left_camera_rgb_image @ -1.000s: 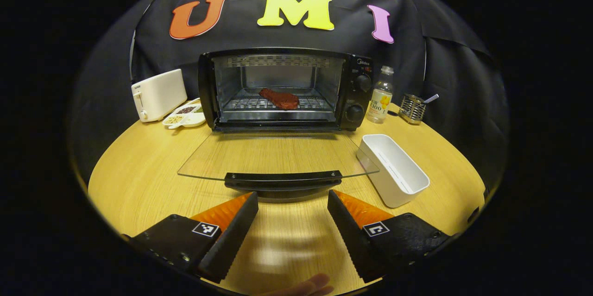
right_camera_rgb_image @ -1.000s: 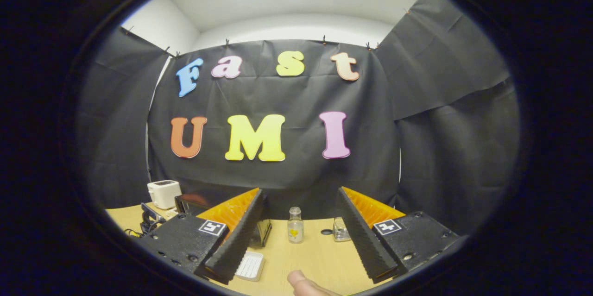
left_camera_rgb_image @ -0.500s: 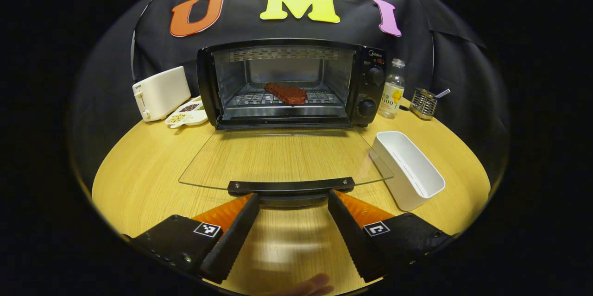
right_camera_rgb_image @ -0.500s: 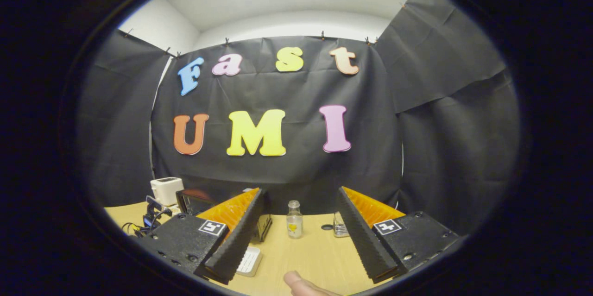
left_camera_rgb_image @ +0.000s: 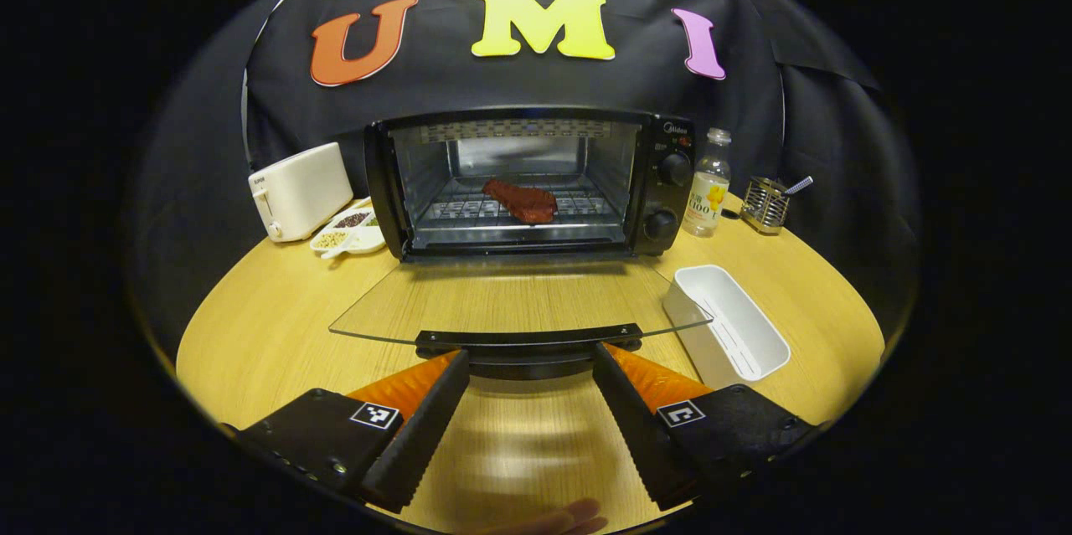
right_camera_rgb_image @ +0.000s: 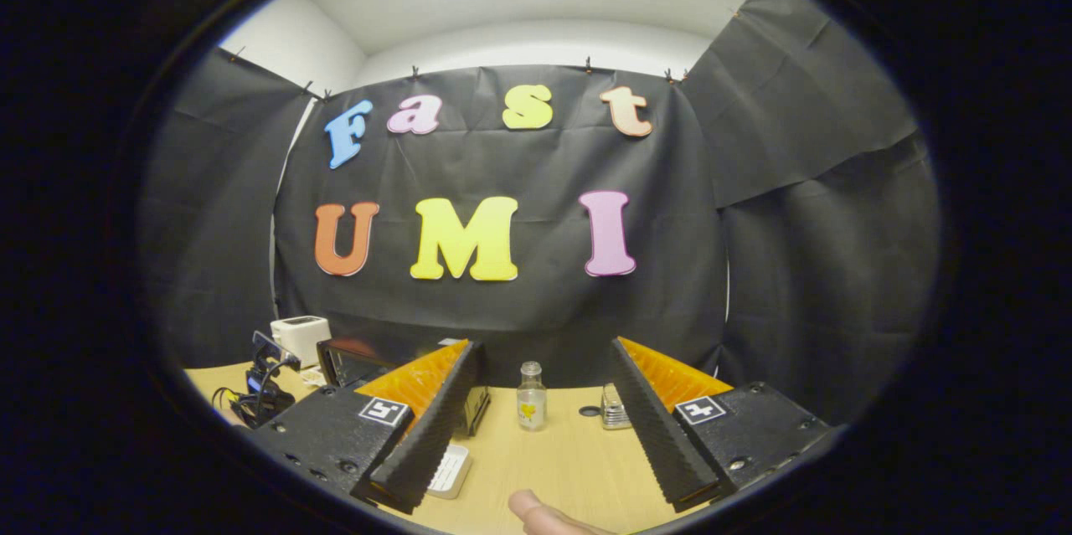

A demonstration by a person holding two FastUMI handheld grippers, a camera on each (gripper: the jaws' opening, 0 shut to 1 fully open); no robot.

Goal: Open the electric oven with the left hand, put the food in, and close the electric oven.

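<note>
In the left gripper view a black electric oven (left_camera_rgb_image: 528,182) stands at the back of the round wooden table (left_camera_rgb_image: 251,326), its glass door (left_camera_rgb_image: 519,300) folded down flat toward me. A reddish-brown piece of meat (left_camera_rgb_image: 521,200) lies on the rack inside. My left gripper (left_camera_rgb_image: 529,355) is open, its fingertips just below the door's black handle (left_camera_rgb_image: 528,341), one at each side of its middle. In the right gripper view my right gripper (right_camera_rgb_image: 543,351) is open and empty, held high and aimed at the wall; the oven (right_camera_rgb_image: 352,361) peeks out behind its left finger.
A white rectangular tray (left_camera_rgb_image: 727,324) lies right of the door. Behind it stand a clear bottle (left_camera_rgb_image: 706,193) and a metal holder (left_camera_rgb_image: 765,204). A white toaster (left_camera_rgb_image: 300,190) and a divided dish (left_camera_rgb_image: 347,232) of seeds sit left of the oven. A fingertip (right_camera_rgb_image: 544,513) shows low in the right gripper view.
My left gripper moved forward until its tips reached the door handle, then tilted up slightly. The right gripper only wobbled a little; both stayed open.
</note>
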